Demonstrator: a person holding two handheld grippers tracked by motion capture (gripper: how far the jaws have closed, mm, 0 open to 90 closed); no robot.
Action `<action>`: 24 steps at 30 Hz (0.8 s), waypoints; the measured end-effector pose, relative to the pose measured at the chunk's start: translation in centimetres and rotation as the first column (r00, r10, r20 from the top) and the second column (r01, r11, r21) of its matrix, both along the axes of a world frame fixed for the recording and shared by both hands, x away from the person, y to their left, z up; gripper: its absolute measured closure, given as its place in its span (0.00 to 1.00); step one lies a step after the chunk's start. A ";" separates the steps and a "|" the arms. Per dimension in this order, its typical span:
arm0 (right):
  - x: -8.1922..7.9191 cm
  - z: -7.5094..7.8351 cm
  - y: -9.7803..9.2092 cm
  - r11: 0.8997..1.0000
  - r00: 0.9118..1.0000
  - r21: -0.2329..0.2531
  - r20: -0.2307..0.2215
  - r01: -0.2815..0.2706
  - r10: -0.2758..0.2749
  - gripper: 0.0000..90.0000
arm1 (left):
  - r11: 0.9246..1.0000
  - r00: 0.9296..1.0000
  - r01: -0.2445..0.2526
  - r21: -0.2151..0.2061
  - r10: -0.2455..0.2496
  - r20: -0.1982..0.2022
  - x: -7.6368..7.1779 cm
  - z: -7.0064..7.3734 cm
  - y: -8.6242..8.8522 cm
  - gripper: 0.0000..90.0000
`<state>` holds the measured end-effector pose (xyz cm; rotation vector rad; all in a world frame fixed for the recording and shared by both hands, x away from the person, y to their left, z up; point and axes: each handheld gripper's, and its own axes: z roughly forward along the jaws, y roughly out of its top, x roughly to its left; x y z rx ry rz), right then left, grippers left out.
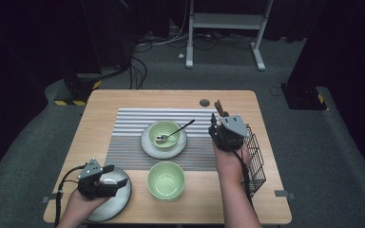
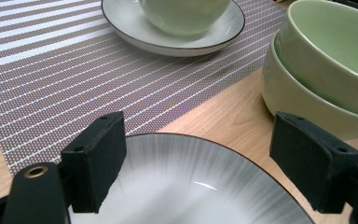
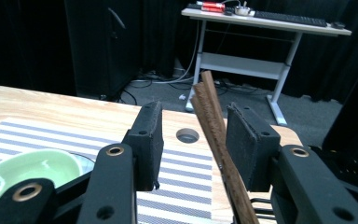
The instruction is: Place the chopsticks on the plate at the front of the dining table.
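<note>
Nearest us, the grey plate (image 2: 186, 186) sits at the near left corner of the desk (image 1: 123, 97), left of the stacked green bowls (image 1: 166, 180), and our left gripper (image 2: 205, 154) hovers over its rim with the jaws spread wide, gripping nothing. Beyond the stacked bowls, on the striped mat (image 1: 128, 152), another green bowl (image 1: 164, 133) stands on a white plate (image 1: 147, 145) with a spoon (image 1: 173, 133) resting in it.

Right of that served bowl, our right gripper (image 3: 193, 140) is raised beside the black wire basket (image 1: 255, 161) at the desk's right edge. A pair of brown wooden chopsticks (image 3: 216, 140) stands between its jaws, leaning against the right one; the left jaw is clear of them, so we judge the grip loose or not yet closed.

We expect the chopsticks to be light, stiff and thin, apt to twist or slip apart if pinched near one end. We would take them together around mid-length, squarely across both sticks. The grey plate looks glazed, smooth and breakable; its rim is the only place to pinch.
</note>
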<state>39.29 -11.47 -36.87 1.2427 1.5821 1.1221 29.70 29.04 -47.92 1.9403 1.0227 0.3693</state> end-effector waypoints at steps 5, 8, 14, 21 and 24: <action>0.9 -0.2 -0.3 1.000 1.000 0.002 -0.017 0.015 -0.015 0.63 | 1.000 1.000 0.002 0.002 -0.002 0.000 0.0 0.0 0.0 0.21; 1.4 -0.3 -0.3 1.000 0.999 0.004 -0.026 0.020 -0.020 0.64 | 1.000 1.000 0.000 0.003 0.000 -0.001 0.0 -0.1 0.0 0.21; 2.2 -0.7 -0.1 0.999 0.999 -0.011 -0.031 0.030 -0.031 0.67 | 1.000 1.000 0.004 0.010 -0.004 -0.005 0.0 -0.2 -0.1 0.21; 2.9 -0.9 -0.1 0.998 0.998 -0.040 -0.039 0.044 -0.045 0.73 | 1.000 1.000 0.007 0.010 -0.006 -0.005 0.0 -0.3 -0.2 0.21; 3.1 -1.0 0.0 0.998 0.998 -0.045 -0.044 0.050 -0.052 0.75 | 1.000 1.000 0.006 0.011 -0.006 -0.005 0.0 -0.3 -0.2 0.21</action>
